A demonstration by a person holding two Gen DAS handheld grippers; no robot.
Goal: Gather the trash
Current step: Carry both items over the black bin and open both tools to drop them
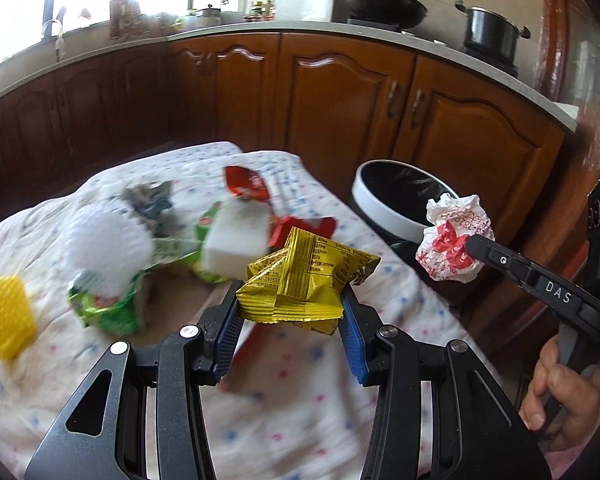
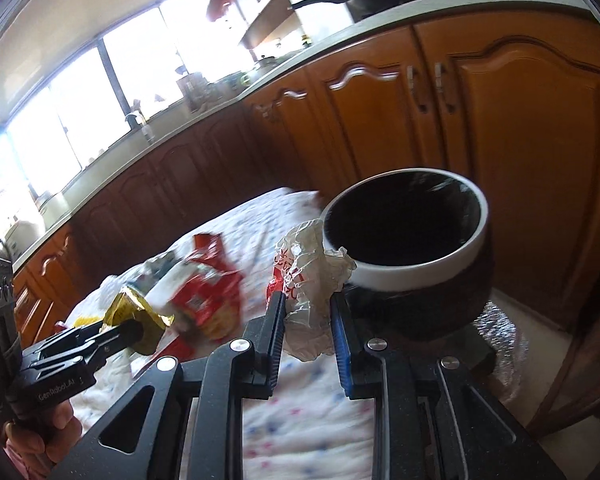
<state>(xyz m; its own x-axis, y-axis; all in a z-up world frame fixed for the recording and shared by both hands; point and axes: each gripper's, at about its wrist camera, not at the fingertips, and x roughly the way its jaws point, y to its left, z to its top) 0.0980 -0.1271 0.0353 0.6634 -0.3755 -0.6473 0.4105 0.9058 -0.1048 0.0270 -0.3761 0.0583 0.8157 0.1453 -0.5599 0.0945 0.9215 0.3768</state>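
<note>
The left gripper (image 1: 290, 308) squeezes a yellow wrapper (image 1: 304, 280) above the spotted cloth (image 1: 292, 432). On the right, the right gripper (image 1: 466, 246) pinches a crumpled white paper (image 1: 452, 236) near the round bin (image 1: 396, 200). More wrappers (image 1: 140, 248) lie far left.

Yellow wrapper (image 1: 306, 280), red-printed white paper (image 1: 454, 238), white-rimmed bin (image 2: 410, 236)

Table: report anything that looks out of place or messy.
Litter is strewn over the cloth-covered table: a red wrapper, green packets, a white block and a yellow mesh piece. Each gripper holds trash: left the yellow packet, right the crumpled paper.
</note>
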